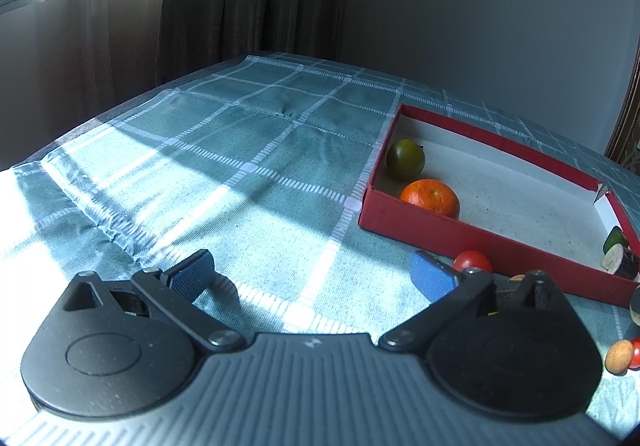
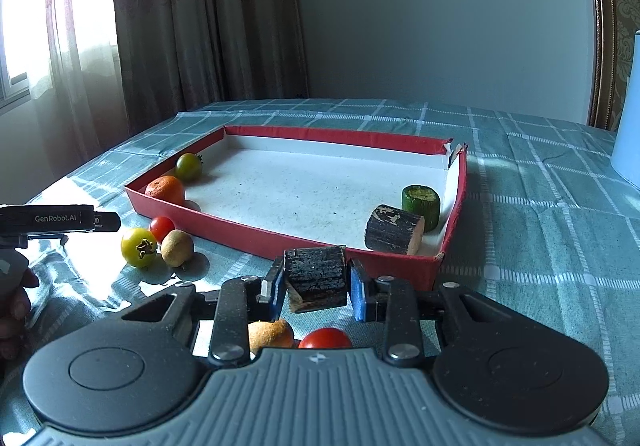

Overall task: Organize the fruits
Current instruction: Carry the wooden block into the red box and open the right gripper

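Right now my right gripper [image 2: 316,282] is clamped on a dark bark-covered chunk [image 2: 316,276], held just short of the red tray's [image 2: 240,236] near wall. Beyond that wall, the white floor lies open between the orange [image 2: 165,189] at left and two cut pieces [image 2: 394,230] at right. My left gripper [image 1: 314,274] hovers with fingers wide apart over bare tablecloth [image 1: 240,150].

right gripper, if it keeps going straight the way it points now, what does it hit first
Probably the near wall of the red box. The right gripper, jaws shut on a dark wooden block, aims just at that wall, though depth is hard to judge and it might clear the rim.
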